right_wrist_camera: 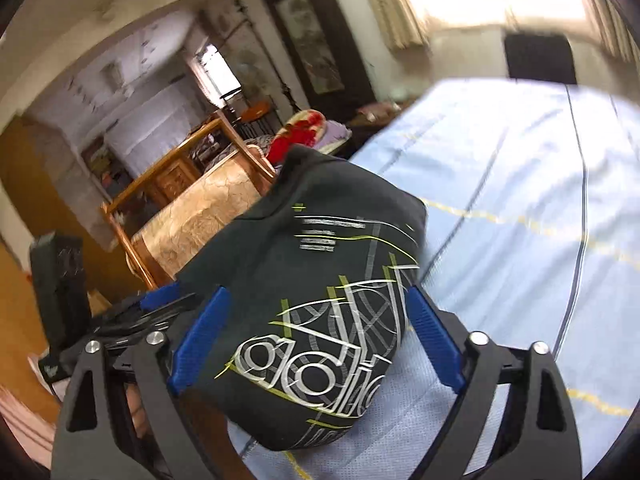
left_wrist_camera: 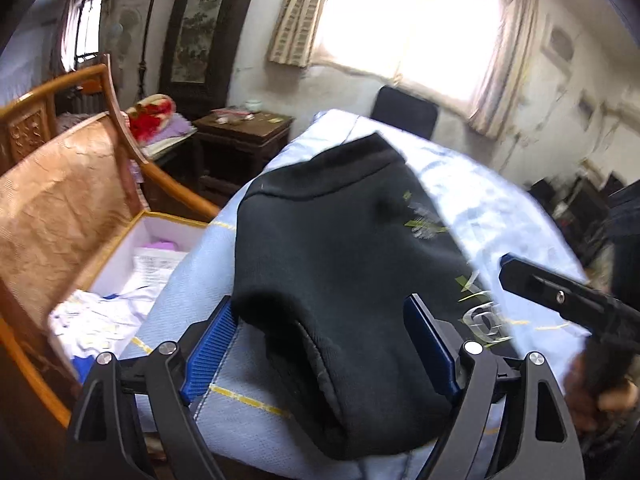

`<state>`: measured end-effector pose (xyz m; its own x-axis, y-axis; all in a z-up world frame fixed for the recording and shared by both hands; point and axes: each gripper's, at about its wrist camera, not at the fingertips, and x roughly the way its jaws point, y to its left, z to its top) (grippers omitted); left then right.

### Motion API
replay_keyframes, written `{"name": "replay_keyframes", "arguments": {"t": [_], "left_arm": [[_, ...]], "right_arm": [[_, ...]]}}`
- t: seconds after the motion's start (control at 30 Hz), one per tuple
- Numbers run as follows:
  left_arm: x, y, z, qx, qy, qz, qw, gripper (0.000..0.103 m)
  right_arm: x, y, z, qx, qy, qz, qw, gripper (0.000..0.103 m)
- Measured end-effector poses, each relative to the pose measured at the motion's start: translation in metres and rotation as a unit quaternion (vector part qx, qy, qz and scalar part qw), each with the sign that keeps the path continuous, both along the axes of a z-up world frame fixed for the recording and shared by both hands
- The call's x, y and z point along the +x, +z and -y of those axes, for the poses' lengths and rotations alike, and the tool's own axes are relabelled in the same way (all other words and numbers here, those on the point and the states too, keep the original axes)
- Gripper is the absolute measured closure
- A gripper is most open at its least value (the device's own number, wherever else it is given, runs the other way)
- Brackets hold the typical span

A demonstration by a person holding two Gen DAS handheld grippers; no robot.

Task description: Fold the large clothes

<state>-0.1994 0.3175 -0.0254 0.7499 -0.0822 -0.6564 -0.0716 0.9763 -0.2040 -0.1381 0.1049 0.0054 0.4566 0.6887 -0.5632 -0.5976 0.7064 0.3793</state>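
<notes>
A black sweatshirt (left_wrist_camera: 328, 240) with a white and yellow-green print lies folded into a thick bundle on the light blue striped bed sheet (left_wrist_camera: 480, 208). My left gripper (left_wrist_camera: 320, 344) stands open, its blue pads on either side of the bundle's near end and not pressing it. In the right wrist view the printed side of the sweatshirt (right_wrist_camera: 320, 280) lies between the wide blue pads of my right gripper (right_wrist_camera: 316, 340), which is open; the left pad is right at the cloth. A finger of the right gripper (left_wrist_camera: 560, 300) shows at the right of the left wrist view.
A wooden frame with tan upholstery (left_wrist_camera: 60, 200) stands left of the bed, with an open white box (left_wrist_camera: 132, 272) of cloth and paper beside it. A dark side table (left_wrist_camera: 244, 132), a red blanket (left_wrist_camera: 152, 114) and a black chair (left_wrist_camera: 404, 110) stand beyond. Bare sheet (right_wrist_camera: 520, 200) stretches right.
</notes>
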Motion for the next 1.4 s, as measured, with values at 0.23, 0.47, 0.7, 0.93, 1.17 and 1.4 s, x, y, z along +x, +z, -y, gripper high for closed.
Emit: {"name": "replay_keyframes", "arguments": {"t": [0.23, 0.47, 0.7, 0.93, 1.17, 1.4], "left_arm": [[0.019, -0.039, 0.004, 0.004, 0.023, -0.052, 0.9984, 0.012], [-0.012, -0.007, 0.029, 0.076, 0.028, -0.007, 0.9967, 0.013], [-0.054, 0.030, 0.057, 0.139, 0.047, 0.049, 0.9880, 0.004], [-0.082, 0.054, 0.075, 0.160, 0.068, 0.076, 0.9819, 0.004], [-0.091, 0.058, 0.075, 0.152, 0.075, 0.081, 0.9822, 0.004], [-0.091, 0.057, 0.075, 0.159, 0.083, 0.078, 0.9807, 0.004]], "right_arm": [[-0.016, -0.037, -0.036, -0.101, -0.007, 0.042, 0.994, 0.033], [-0.017, -0.030, -0.015, -0.064, -0.032, -0.005, 0.997, 0.018], [-0.065, 0.001, 0.005, -0.098, -0.064, 0.067, 0.991, 0.005], [-0.097, 0.031, 0.029, -0.076, -0.085, 0.104, 0.988, 0.005], [-0.107, 0.026, 0.032, -0.096, -0.092, 0.108, 0.985, 0.005], [-0.102, 0.018, 0.027, -0.096, -0.089, 0.095, 0.987, 0.005]]}}
